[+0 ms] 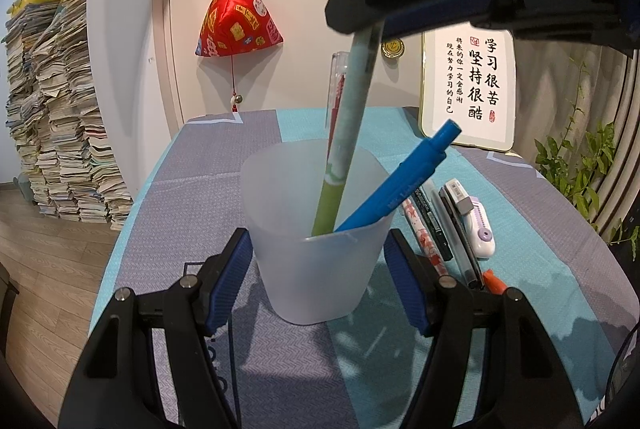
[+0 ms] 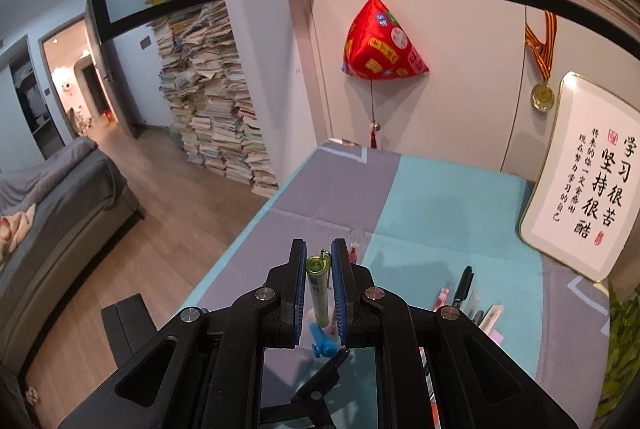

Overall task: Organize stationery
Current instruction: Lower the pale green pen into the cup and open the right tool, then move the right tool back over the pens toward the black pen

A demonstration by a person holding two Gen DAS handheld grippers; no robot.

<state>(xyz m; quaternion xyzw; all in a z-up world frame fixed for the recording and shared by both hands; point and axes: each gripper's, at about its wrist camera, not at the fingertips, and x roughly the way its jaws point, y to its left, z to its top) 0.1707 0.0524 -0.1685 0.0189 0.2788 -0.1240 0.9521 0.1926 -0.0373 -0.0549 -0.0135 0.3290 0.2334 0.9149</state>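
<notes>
A frosted white cup (image 1: 316, 269) stands on the blue and grey tablecloth (image 1: 224, 165). My left gripper (image 1: 318, 241) is shut on it, one blue pad on each side. Inside lean a blue pen (image 1: 400, 181) and a clear pen with red ink (image 1: 338, 85). A green pen (image 1: 352, 117) stands nearly upright with its lower end in the cup. My right gripper (image 1: 348, 13) comes in from the upper right and is shut on its top. In the right wrist view the green pen (image 2: 318, 285) sits end-on between the right gripper's (image 2: 318, 249) pads, with the blue pen's cap (image 2: 323, 345) below.
Right of the cup lie a pink patterned pen (image 1: 424, 237), a black marker (image 1: 434, 225), a purple correction tape (image 1: 478, 225) and an orange-tipped item (image 1: 494, 283). A framed calligraphy board (image 1: 468, 89) leans on the back wall. A plant (image 1: 580, 169) stands at the right edge.
</notes>
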